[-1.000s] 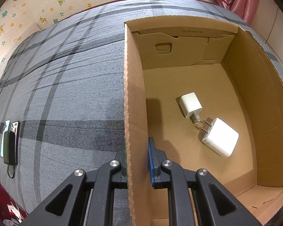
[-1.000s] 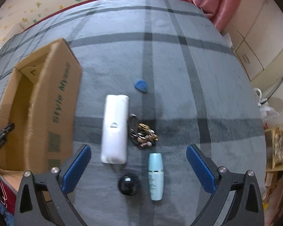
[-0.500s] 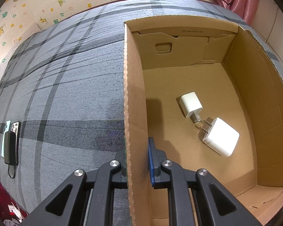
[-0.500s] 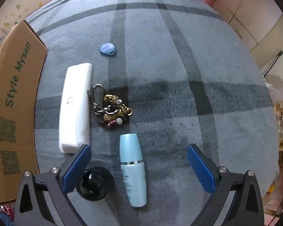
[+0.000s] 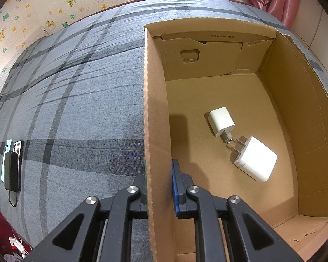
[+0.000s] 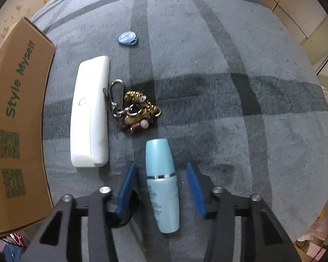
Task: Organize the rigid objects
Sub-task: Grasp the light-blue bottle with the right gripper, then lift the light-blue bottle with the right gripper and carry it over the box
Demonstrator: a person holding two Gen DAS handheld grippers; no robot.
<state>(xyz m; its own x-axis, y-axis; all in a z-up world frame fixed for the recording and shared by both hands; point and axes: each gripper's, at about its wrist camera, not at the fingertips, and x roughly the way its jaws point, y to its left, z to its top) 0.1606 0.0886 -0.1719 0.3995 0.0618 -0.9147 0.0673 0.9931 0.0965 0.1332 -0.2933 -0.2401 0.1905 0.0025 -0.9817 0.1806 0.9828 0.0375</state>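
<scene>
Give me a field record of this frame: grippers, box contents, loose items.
left gripper: shut on side wall of brown cardboard box
right gripper: jaws closing around lying pale blue plastic bottle, pads not yet touching
in box: two white plug chargers
loose on grey plaid cover: white oblong case, gold keychain bundle, small blue oval tag

We see our left gripper (image 5: 159, 187) and right gripper (image 6: 161, 187) alike: black linkage arms with triangular cut-outs, silver screws at the pivots, blue ribbed pads (image 6: 126, 187) on the fingers.
</scene>
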